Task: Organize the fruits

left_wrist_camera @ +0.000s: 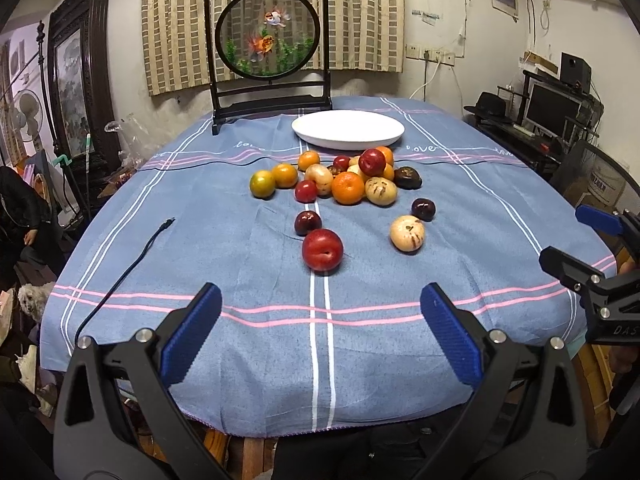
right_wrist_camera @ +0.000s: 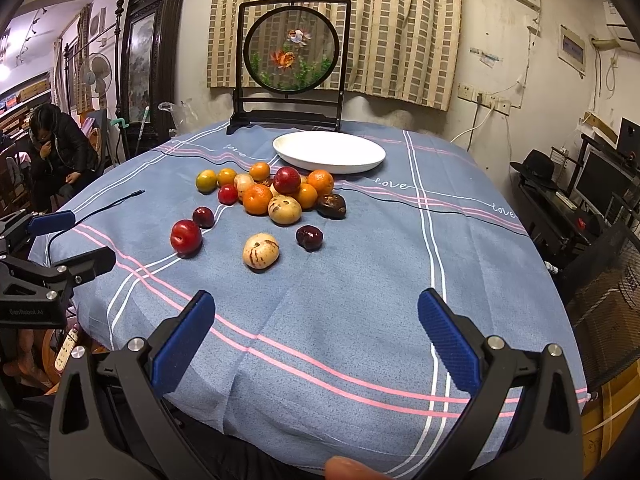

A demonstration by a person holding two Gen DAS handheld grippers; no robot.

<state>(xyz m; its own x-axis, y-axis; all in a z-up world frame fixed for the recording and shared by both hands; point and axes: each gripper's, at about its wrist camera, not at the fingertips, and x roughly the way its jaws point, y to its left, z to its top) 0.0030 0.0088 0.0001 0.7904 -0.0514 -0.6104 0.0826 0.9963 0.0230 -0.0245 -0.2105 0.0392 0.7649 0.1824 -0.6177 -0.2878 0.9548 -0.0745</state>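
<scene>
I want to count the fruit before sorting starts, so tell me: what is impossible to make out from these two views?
- Fruit pile: in both views the front fruits cover those behind, so no exact count.
- White plate: the low angle hides its inside floor in both views.
- Right gripper: cut off by the left wrist view's right edge.
- Black cable: its lower end drops behind the table edge.

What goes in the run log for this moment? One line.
left gripper: open, empty | right gripper: open, empty | plate: empty | fruits: on tablecloth
</scene>
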